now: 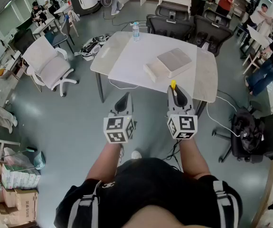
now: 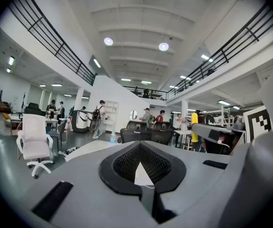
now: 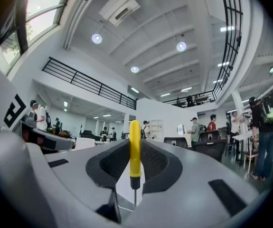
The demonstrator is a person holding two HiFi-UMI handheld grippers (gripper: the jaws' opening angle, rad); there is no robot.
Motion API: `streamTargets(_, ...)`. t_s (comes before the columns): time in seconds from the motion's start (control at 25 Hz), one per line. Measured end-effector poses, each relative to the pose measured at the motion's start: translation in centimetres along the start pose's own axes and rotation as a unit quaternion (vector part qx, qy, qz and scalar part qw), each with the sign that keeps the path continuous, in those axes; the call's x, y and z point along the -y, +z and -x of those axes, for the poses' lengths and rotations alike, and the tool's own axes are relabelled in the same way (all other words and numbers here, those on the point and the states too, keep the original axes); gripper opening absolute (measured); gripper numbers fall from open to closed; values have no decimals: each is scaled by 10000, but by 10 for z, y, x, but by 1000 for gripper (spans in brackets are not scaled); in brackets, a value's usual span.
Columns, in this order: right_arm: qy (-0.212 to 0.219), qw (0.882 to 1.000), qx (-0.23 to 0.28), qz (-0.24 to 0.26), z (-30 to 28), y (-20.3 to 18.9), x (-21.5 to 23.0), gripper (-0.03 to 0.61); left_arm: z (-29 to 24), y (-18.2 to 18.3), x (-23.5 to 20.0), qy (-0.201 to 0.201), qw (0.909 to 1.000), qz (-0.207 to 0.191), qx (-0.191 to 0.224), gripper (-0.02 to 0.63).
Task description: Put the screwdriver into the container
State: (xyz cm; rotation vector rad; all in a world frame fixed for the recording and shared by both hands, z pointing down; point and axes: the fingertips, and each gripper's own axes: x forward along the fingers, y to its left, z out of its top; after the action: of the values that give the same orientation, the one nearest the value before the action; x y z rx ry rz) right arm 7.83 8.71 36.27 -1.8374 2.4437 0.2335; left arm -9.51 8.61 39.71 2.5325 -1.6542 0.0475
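Observation:
A yellow-handled screwdriver stands upright between the pads of my right gripper, which is shut on it. In the right gripper view its yellow handle points up and its thin metal shaft points down between the black pads. The white container lies on the white table, ahead of both grippers, with a flat white piece against its near-left side. My left gripper is held over the floor beside the right one, shut with nothing in it.
A water bottle stands at the table's far edge. Black office chairs line the far side, a white chair stands at the left, and a black bag with a cable lies on the floor at the right. People are in the background.

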Motion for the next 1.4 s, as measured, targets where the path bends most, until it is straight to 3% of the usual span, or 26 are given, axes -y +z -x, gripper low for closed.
streamTargets(0.4,-111,9999,57,-113,-13,-6,6,54,-18,-3,-7,-66,10000,63,23,3)
streamTargets(0.64,-116,9999,-38,-93,-26,-11,6,54,-31,4,-11,-78,9993,-346,119,3)
streamTargets(1.08,-262,9996,-140,-36,-55,-21,2,54,-60,11,-29,-339,9988,-305,179,3)
streamTargets(1.4,-473,9979,-389,-204,-56,-48,-8,54,-69,-4,-50,-467,9984,-313,-13,3)
